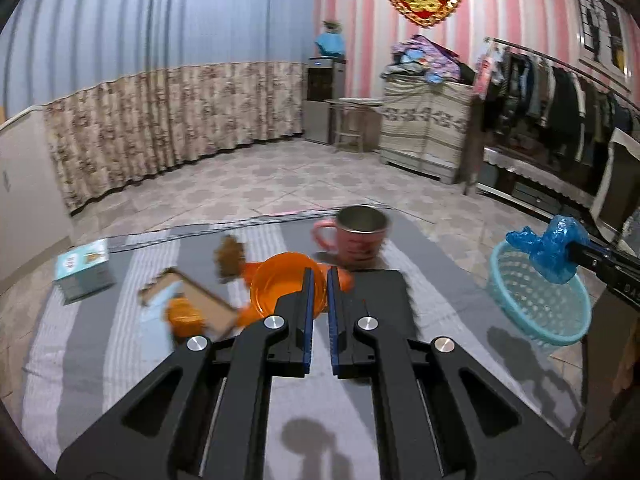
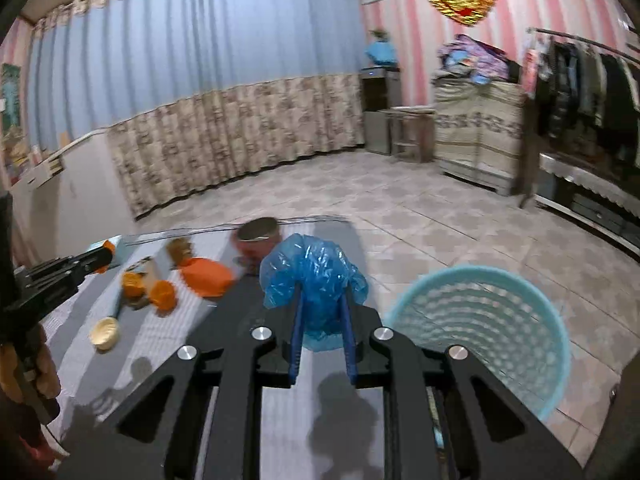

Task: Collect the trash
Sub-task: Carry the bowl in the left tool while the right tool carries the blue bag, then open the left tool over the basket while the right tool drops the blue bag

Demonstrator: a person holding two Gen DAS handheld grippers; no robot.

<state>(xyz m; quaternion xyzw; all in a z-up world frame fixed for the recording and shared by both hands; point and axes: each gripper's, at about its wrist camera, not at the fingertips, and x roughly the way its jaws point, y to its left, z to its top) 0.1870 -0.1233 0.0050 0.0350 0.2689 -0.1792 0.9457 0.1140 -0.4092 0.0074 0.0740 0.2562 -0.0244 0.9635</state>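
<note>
My right gripper (image 2: 322, 304) is shut on a crumpled blue plastic bag (image 2: 312, 276) and holds it above the table, left of the light blue mesh basket (image 2: 488, 328). In the left wrist view the bag (image 1: 554, 248) hangs over the basket's rim (image 1: 536, 300). My left gripper (image 1: 320, 284) is nearly shut and empty, above an orange bowl (image 1: 280, 284). Orange peel pieces (image 2: 154, 290), a brown scrap (image 1: 230, 258) and a cardboard piece (image 1: 200, 300) lie on the striped cloth.
A pink metal-lined mug (image 1: 358, 238) stands behind the bowl. A small teal box (image 1: 82, 270) sits at the table's left. A wooden spoon (image 2: 105, 332) lies near the peels. A black mat (image 1: 384, 300) covers the table's right part. Tiled floor lies beyond.
</note>
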